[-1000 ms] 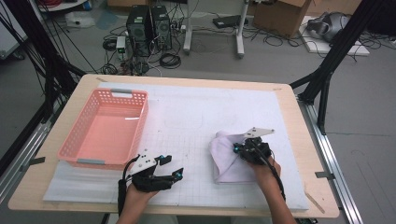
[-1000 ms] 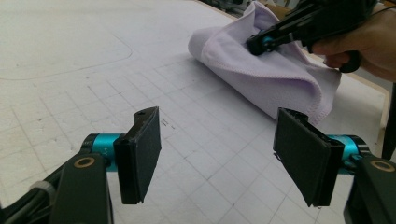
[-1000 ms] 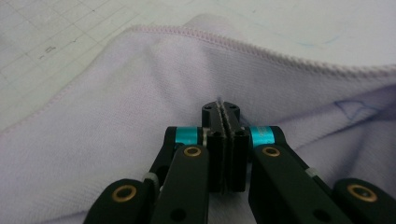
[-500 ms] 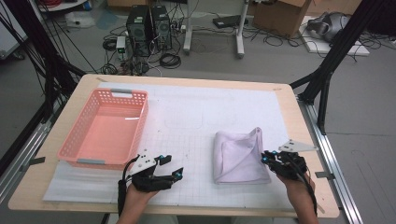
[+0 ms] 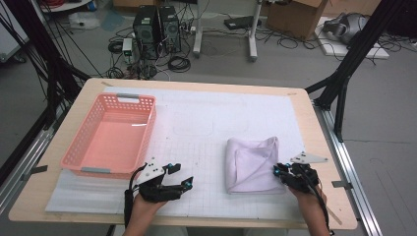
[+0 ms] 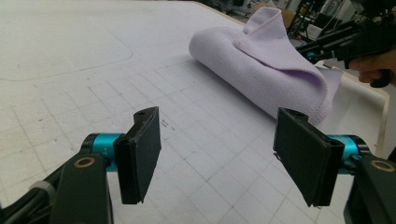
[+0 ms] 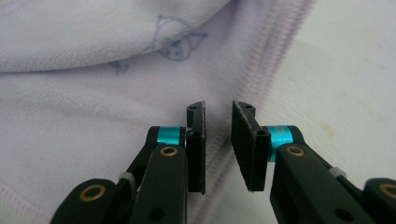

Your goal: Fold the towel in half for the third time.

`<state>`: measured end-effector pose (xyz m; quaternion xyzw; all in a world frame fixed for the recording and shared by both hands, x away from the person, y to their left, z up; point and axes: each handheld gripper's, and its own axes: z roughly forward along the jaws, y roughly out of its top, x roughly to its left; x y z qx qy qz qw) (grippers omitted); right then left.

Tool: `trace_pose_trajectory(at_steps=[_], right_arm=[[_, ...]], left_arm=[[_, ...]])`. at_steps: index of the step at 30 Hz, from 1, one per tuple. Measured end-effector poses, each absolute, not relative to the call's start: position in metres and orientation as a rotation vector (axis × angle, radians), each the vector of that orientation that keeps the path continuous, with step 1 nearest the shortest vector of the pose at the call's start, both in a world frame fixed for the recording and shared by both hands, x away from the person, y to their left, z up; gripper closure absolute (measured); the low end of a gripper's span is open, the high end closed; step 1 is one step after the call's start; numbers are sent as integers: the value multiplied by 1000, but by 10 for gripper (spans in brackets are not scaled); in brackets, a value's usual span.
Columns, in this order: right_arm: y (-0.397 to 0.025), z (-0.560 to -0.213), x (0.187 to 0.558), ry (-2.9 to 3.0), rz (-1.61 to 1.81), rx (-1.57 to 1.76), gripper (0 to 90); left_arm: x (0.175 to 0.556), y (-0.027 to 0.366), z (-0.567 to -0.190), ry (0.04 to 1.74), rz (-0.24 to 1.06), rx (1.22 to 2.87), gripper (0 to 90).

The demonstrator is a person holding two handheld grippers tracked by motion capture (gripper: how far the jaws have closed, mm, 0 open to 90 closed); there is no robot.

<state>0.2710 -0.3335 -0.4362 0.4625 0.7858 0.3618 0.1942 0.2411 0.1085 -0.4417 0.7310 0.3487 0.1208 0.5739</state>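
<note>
Cloth: a folded lilac towel [image 5: 252, 164] lay on the white gridded mat [image 5: 206, 118], right of centre, well apart from the pink basket [image 5: 112, 135] | Right gripper [image 7: 218, 140]: jaws narrowly parted over the stitched hem, seemingly lined up to pinch it | Left gripper [image 6: 224, 154]: jaws wide, empty, resting near the mat's front edge, likely waiting.

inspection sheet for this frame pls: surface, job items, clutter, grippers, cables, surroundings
Surface: wooden table under a white gridded mat.
Job's things: folded lilac towel at mat's right; pink basket at left, nothing in it.
Clutter: nothing seen.
Grippers: left gripper wide open over bare mat; right gripper narrowly open at the towel's stitched edge, pinching nothing.
Cables: one trails from each gripper; loose ones lie on the floor beyond.
Surroundings: computer towers, cardboard box.
</note>
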Motion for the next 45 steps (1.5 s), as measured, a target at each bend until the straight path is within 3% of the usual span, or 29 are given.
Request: trace_pose_trajectory(at_steps=[4, 7, 10, 15, 17, 21, 32, 34, 36, 39, 42, 45], right_arm=[[-342, -433, 266, 2182, 1071, 1353, 738], [-332, -419, 266, 2149, 1148, 1292, 677], [-313, -406, 271, 2169, 1233, 1212, 590], [-270, -400, 288, 2269, 1198, 1126, 518], [-257, -409, 297, 2330, 1098, 1120, 544], [-252, -425, 302, 2372, 1065, 1124, 852], [-309, -409, 252, 2243, 1217, 1059, 854], [-321, -415, 246, 2258, 1172, 1105, 805], [-332, -419, 241, 2246, 1154, 1161, 686], [-342, -411, 238, 2170, 1239, 1201, 610], [-335, -397, 245, 2139, 1289, 1194, 526], [-312, -387, 259, 2165, 1300, 1138, 499]], left_arm=[[240, 108, -441, 817, 289, 1713, 324], [240, 109, -441, 818, 290, 1711, 324], [241, 109, -441, 819, 288, 1713, 324], [240, 109, -441, 817, 293, 1713, 323], [240, 110, -441, 818, 295, 1711, 323], [239, 112, -441, 817, 295, 1710, 322], [240, 113, -441, 826, 300, 1706, 320], [240, 113, -441, 826, 300, 1705, 321], [240, 113, -441, 827, 300, 1704, 321], [240, 112, -441, 827, 300, 1708, 320], [240, 112, -441, 825, 299, 1707, 320], [240, 113, -441, 828, 298, 1702, 320]])
